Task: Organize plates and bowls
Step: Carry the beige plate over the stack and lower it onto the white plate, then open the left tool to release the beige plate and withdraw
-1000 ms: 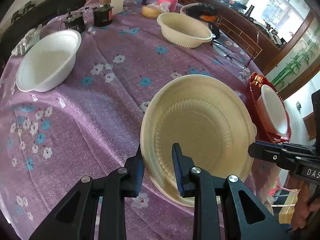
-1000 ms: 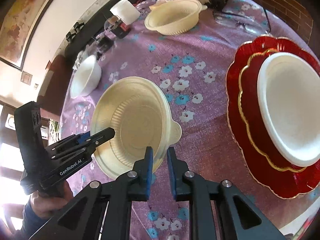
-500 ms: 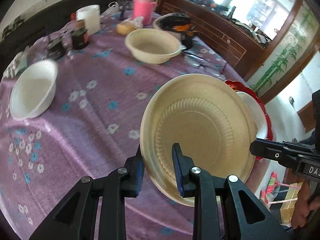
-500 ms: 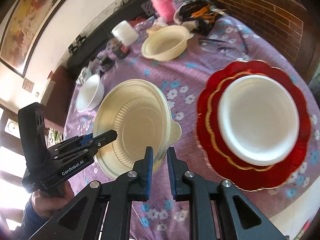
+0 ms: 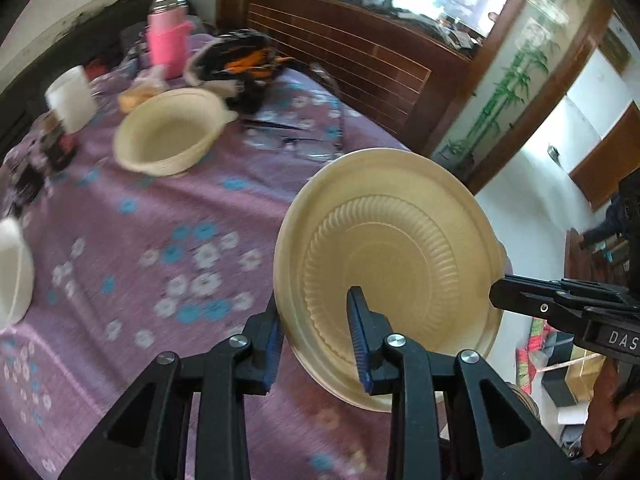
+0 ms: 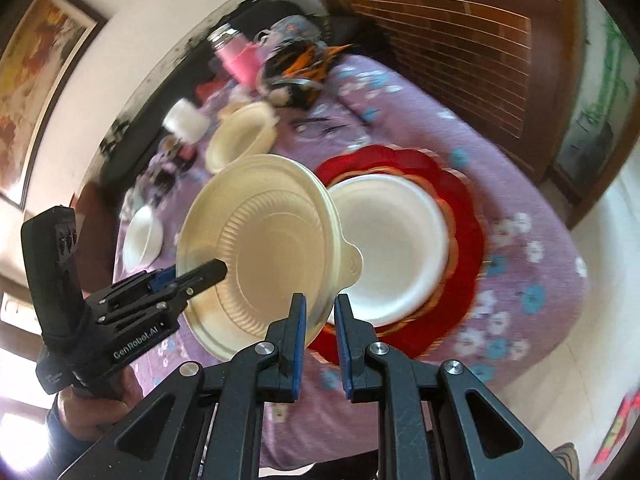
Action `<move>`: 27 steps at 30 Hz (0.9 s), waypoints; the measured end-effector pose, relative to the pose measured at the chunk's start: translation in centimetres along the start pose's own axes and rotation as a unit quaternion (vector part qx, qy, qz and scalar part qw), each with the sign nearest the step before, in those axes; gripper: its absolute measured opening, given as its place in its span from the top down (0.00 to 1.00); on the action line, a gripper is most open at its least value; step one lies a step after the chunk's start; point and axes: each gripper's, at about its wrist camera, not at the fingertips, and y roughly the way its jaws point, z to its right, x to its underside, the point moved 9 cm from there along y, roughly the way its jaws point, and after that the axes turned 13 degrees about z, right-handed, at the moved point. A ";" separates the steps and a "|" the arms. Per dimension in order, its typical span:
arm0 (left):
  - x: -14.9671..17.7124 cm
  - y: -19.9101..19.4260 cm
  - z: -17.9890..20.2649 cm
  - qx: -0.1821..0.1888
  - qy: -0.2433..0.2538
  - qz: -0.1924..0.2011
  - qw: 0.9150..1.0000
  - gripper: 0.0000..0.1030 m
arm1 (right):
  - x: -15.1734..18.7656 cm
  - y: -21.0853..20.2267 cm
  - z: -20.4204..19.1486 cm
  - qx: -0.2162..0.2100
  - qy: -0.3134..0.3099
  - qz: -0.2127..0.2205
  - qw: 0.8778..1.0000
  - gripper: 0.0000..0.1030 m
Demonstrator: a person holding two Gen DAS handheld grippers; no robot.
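A cream ribbed bowl point(image 5: 392, 264) is held in the air between both grippers. My left gripper point(image 5: 316, 320) is shut on its near rim; it also shows in the right wrist view point(image 6: 200, 274). My right gripper point(image 6: 320, 316) is shut on the opposite rim of the cream bowl point(image 6: 264, 252); it also shows in the left wrist view point(image 5: 520, 296). Below and right of the bowl a white bowl point(image 6: 400, 240) sits on stacked red plates point(image 6: 464, 216). A second cream bowl point(image 5: 168, 136) and a small white bowl point(image 6: 142, 238) stand on the table.
The round table has a purple flowered cloth point(image 5: 160, 248). At the back stand a pink flask point(image 5: 166, 40), a white cup point(image 5: 72, 98), a black and orange bag point(image 5: 244, 64) and small dark items. A wooden sideboard point(image 5: 360, 64) is behind the table.
Both grippers have lifted the cream bowl higher and carried it to the right, so it now partly overlaps the white bowl on the red plates. Both grips are unchanged.
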 end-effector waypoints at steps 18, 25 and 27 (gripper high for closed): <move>0.6 5.1 3.7 0.002 0.009 -0.041 0.999 0.73 | -1.7 0.0 6.4 0.023 0.033 -0.013 0.999 0.85; 1.0 5.2 3.1 -0.012 0.003 -0.043 0.999 0.73 | -1.2 0.8 6.4 0.020 0.027 -0.026 0.999 0.85; 1.2 5.2 2.8 -0.015 -0.002 -0.045 0.999 0.73 | -1.1 1.1 6.4 0.019 0.028 -0.030 0.999 0.85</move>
